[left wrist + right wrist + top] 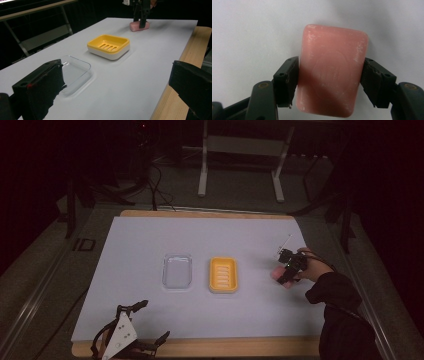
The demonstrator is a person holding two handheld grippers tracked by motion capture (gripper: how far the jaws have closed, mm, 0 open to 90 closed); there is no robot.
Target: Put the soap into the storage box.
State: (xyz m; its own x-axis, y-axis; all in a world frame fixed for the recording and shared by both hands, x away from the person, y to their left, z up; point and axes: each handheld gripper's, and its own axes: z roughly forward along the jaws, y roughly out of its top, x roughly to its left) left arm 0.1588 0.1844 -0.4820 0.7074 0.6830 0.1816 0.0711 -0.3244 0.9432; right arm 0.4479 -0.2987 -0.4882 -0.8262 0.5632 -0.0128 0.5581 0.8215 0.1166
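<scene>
**Right gripper closed on a pink soap bar; risks at lift-off**

The right gripper (331, 83) straddles a pink soap bar (332, 70) that lies flat on the white tabletop (150, 240), well to the right of the yellow soap dish (223, 274). Its two black pads meet the bar's long sides, so the gripper is clamped on the bar; the bar has not left the surface. In the left gripper view the bar (136, 26) sits beyond the dish (108, 46), with the right gripper coming down on it from above.

The left gripper (131, 332) rests at the near edge of the tabletop, jaws wide apart and holding nothing. A clear plastic lid (177, 271) lies just left of the dish.

Likely hazards, as judged from this arrangement: the pads hold the lower half of the bar rather than its middle, so on lifting the free end may droop or the bar may pivot between them. Soap is smooth; a light squeeze could let it slide out, while a hard one could dent its sides. A tilted bar might catch the raised rim of the dish on the way in.
</scene>
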